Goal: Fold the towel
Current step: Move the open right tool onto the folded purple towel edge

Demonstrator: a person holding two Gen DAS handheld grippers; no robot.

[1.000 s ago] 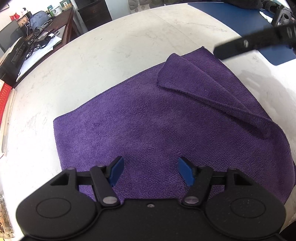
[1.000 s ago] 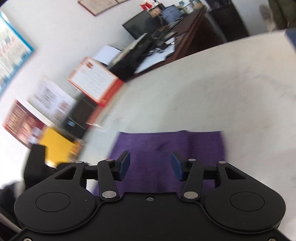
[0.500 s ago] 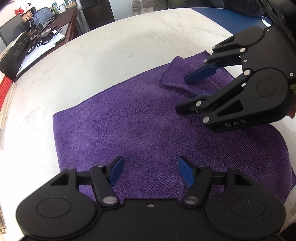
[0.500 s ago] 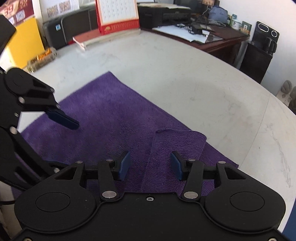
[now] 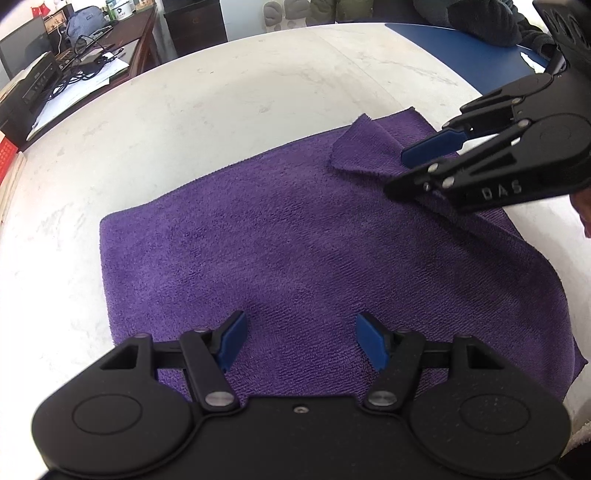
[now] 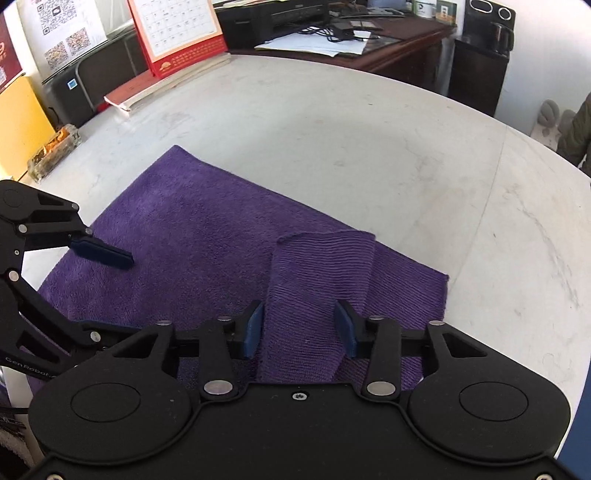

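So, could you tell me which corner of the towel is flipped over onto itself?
The far right corner of the purple towel, between the open right gripper fingers; the other visible corners lie flat.

The towel (image 5: 295, 240) is solid purple with a fine ribbed weave on its turned-over flap (image 6: 317, 273), both grippers (image 5: 299, 339) (image 6: 299, 328) are black with blue finger pads (image 5: 231, 341), the table (image 6: 369, 140) is mottled off-white, and the calendar (image 6: 177, 29) is red-framed.
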